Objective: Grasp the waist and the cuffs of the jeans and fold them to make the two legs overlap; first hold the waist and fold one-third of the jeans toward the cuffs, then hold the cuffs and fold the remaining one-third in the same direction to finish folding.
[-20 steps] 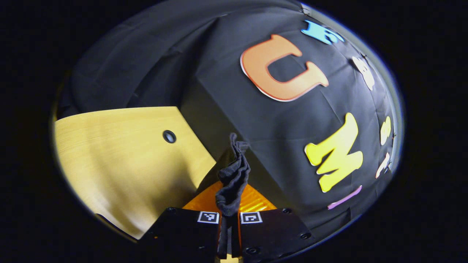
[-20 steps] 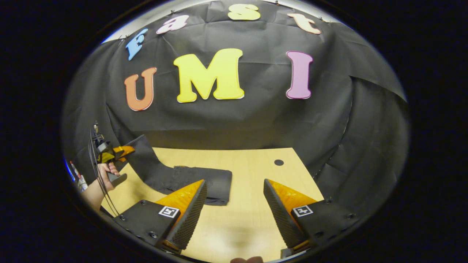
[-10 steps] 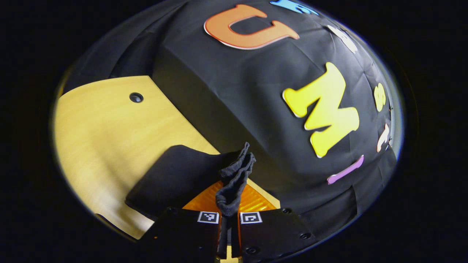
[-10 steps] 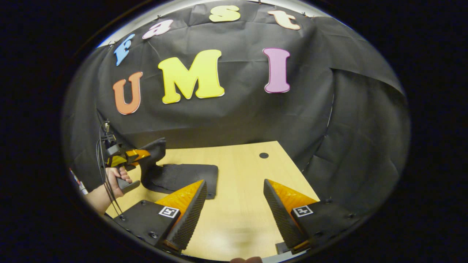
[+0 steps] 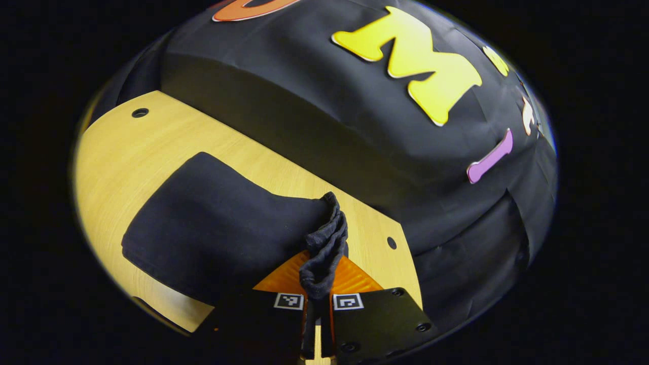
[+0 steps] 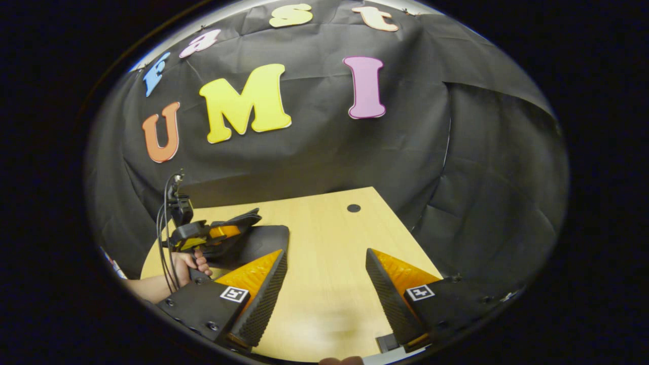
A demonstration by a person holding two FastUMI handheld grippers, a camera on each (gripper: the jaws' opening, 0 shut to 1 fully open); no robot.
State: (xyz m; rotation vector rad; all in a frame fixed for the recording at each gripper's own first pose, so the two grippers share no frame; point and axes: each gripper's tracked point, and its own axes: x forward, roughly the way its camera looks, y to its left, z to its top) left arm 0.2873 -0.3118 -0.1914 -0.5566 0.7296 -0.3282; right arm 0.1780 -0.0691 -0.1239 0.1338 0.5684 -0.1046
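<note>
Black denim, the folded jeans (image 5: 213, 223), lies flat on the light wooden surface (image 5: 116, 147) in the left gripper view, reaching from the centre of the picture out toward 9 o'clock. A bunched edge of the same cloth (image 5: 324, 248) rises at 6 o'clock, where the left tongs (image 5: 318, 284) are pressed together on it, both fingers pinching the crumpled fabric between them. From this pinch the cloth runs back down into the folded stack, so the held part arches just over the layers beneath. Two small round dark holes (image 5: 140, 112) mark the surface, one toward 10 o'clock and one at about 5 o'clock, near the edge by the black cloth wall.

In the right gripper view the right tongs (image 6: 324, 289) hang spread wide above a bare stretch of the surface (image 6: 329, 263), gripping nothing, with the wood grain showing between the two fingers. Off toward 8 o'clock a hand (image 6: 190, 263) holds the left tongs (image 6: 248, 220), which lie nearly level and low over the jeans (image 6: 268, 238). The dark stack rests just beside the right tongs' left finger and partly behind it. A bundle of dark cables (image 6: 165, 238) loops from the top of the left tongs down past the hand.
</note>
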